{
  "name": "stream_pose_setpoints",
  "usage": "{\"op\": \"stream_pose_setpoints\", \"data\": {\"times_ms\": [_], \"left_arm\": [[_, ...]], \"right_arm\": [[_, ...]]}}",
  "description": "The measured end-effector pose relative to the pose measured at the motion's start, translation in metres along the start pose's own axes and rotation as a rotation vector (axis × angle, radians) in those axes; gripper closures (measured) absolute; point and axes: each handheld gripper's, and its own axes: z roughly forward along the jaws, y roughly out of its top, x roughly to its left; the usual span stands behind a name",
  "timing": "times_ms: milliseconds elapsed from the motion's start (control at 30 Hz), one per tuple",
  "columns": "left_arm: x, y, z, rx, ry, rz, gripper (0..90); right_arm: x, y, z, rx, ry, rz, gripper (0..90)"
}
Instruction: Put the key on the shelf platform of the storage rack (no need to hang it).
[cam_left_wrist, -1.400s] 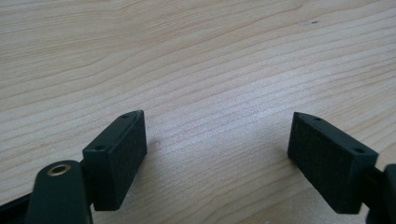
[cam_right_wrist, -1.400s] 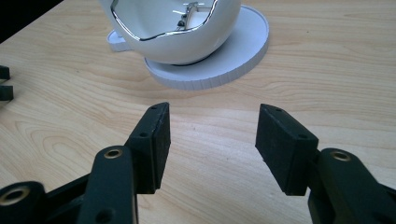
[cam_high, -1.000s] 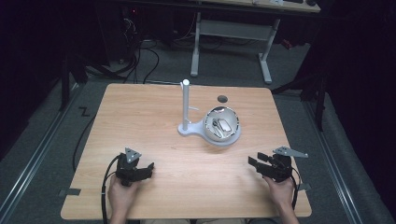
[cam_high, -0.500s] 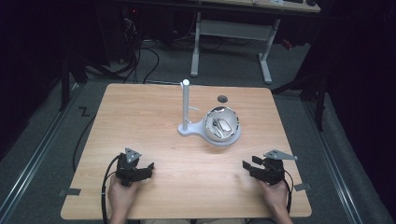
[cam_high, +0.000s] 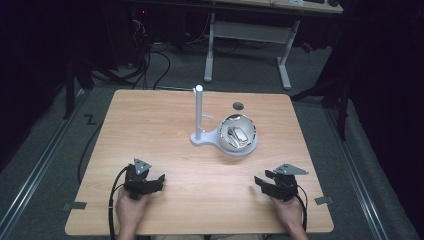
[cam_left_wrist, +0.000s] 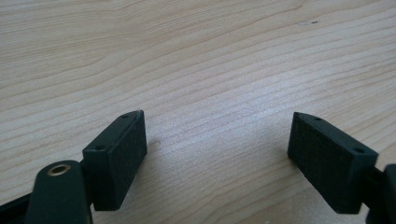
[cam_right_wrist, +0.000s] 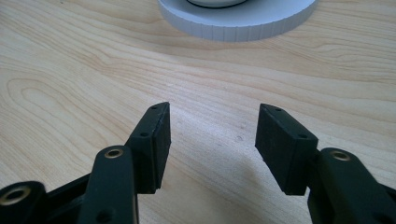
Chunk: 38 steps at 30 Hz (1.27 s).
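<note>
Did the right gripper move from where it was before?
Yes. The right gripper slid toward the table's near edge and a bit leftward, farther from the white stand.

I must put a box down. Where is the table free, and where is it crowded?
Free: the left half of the table, left of the white stand, and the strip between the two grippers. Crowded: right of centre, where stand and silver bowl sit.

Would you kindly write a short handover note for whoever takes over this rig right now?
Left hand-held gripper: open, holding nothing, low over the table near its front left.
Right hand-held gripper: open, holding nothing, near the front right, pointing toward the white stand.
The stand sits mid-table with an upright post and a round dish holding a shiny bowl with small items inside, too small to identify.
Done: nothing picked up.
Left: probably reaching for the stand and bowl.
</note>
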Motion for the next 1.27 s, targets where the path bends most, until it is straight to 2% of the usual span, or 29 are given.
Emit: {"op": "stream_pose_setpoints", "data": {"times_ms": [300,600,633,700,833,1267], "left_arm": [[0.000,0.000,0.000,0.000,0.000,0.000,19.9],[0.000,0.000,0.000,0.000,0.000,0.000,19.9],[0.000,0.000,0.000,0.001,0.000,0.000,19.9],[0.000,0.000,0.000,0.000,0.001,-0.001,19.9],[0.000,0.000,0.000,0.001,0.000,0.000,19.9],[0.000,0.000,0.000,0.000,0.001,-0.001,20.1]], "right_arm": [[0.008,-0.002,0.006,0.023,-0.011,-0.043,45.7],[0.009,-0.004,0.014,0.050,-0.021,-0.057,44.9],[0.010,-0.007,0.016,0.046,-0.045,-0.089,44.2],[0.010,-0.008,0.016,0.036,-0.052,-0.098,43.8],[0.008,-0.007,0.018,0.040,-0.048,-0.086,40.0],[0.008,-0.007,0.018,0.040,-0.049,-0.087,39.7]]}}
